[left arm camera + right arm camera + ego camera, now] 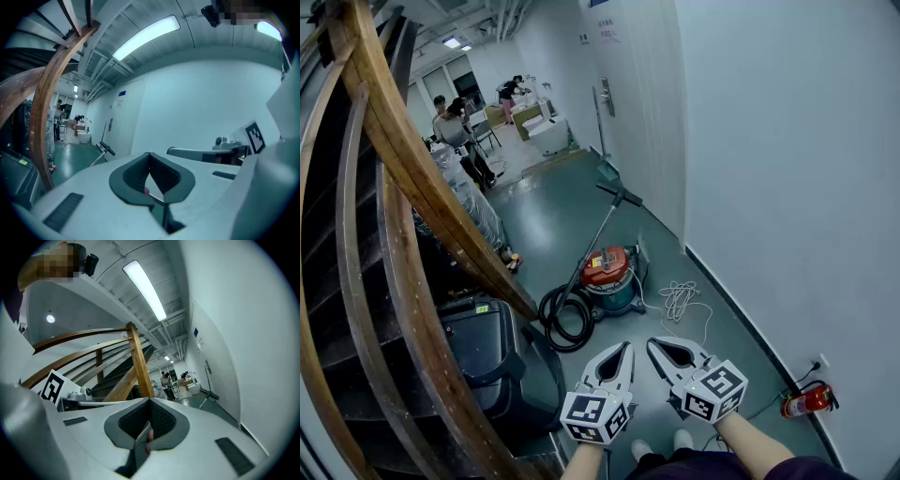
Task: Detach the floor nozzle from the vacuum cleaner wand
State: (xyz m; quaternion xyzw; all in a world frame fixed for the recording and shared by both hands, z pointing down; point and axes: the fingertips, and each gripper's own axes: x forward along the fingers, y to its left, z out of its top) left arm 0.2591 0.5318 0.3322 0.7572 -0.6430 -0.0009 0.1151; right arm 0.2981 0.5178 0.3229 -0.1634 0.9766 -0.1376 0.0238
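A red and teal canister vacuum cleaner [607, 275] stands on the green floor. Its thin metal wand [595, 242] slants up and away to a dark floor nozzle [620, 194], which rests on the floor near the white wall. A black hose [563, 317] coils beside the canister. My left gripper [624, 347] and right gripper [652, 345] are held side by side near my body, well short of the vacuum, both shut and empty. The nozzle [105, 150] shows far off in the left gripper view, and the nozzle [209, 394] appears likewise in the right gripper view.
A curved wooden stair rail [394, 150] runs along the left, with a black case [492, 352] under it. A white cable [679, 300] lies coiled by the wall. A red fire extinguisher [807, 401] lies at the right. People [455, 127] work far down the corridor.
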